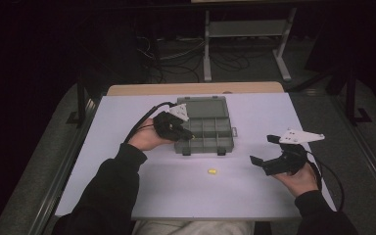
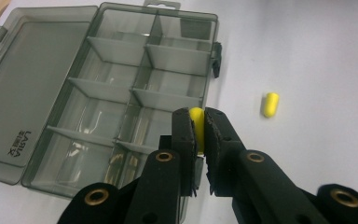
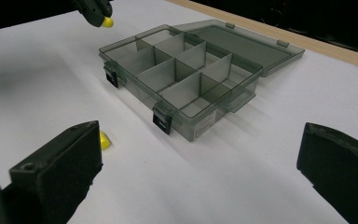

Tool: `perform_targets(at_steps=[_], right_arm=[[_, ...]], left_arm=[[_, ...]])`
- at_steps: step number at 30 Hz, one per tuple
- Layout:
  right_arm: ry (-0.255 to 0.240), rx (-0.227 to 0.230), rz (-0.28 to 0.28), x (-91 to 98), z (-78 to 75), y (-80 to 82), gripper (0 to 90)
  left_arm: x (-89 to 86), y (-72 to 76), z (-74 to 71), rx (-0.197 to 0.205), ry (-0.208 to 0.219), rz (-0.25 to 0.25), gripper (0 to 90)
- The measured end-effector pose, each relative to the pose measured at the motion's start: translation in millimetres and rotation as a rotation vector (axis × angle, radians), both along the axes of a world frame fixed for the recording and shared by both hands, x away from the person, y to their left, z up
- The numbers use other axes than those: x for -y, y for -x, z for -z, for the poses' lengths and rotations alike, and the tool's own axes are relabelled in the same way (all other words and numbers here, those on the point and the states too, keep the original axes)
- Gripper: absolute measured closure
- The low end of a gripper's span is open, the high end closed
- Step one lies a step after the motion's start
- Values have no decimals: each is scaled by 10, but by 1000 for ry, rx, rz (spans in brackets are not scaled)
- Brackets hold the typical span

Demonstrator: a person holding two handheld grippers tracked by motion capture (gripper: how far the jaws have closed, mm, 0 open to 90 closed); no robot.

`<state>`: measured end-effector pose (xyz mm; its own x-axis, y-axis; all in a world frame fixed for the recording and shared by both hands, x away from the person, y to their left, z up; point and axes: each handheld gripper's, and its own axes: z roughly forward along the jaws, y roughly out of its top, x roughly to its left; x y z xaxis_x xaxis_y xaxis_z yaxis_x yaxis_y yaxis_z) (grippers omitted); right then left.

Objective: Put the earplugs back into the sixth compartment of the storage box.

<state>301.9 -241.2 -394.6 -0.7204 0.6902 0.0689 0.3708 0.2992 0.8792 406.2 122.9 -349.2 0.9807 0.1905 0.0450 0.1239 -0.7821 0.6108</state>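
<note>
A clear grey compartment box (image 1: 210, 128) lies open on the white table, its lid (image 1: 201, 105) folded back on the far side. My left gripper (image 1: 188, 135) is shut on a small yellow earplug (image 2: 196, 127), held above the box's near-left compartments (image 2: 121, 135); the same plug (image 3: 107, 21) shows at the top left of the right gripper view. A second yellow earplug (image 1: 212, 171) lies on the table in front of the box (image 2: 270, 104). My right gripper (image 1: 263, 149) rests open at the right of the table, with nothing between its jaws.
The box has several divided compartments (image 3: 177, 70) and two black latches (image 3: 162, 119) on its front wall. The white table (image 1: 254, 196) ends at a wooden strip (image 1: 196, 88) at the back. Cables and a metal stand (image 1: 245, 29) lie on the floor beyond.
</note>
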Motion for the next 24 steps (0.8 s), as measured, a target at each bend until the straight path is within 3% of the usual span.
perform_targets(at_steps=[13, 24], right_arm=[[0, -3, -5, 0, 4, -7, 0], [9, -6, -11, -16, 11, -11, 0]], left_arm=[[48, -204, 171, -16, 38, -44, 832], [165, -263, 375, -31, 28, -37, 819]])
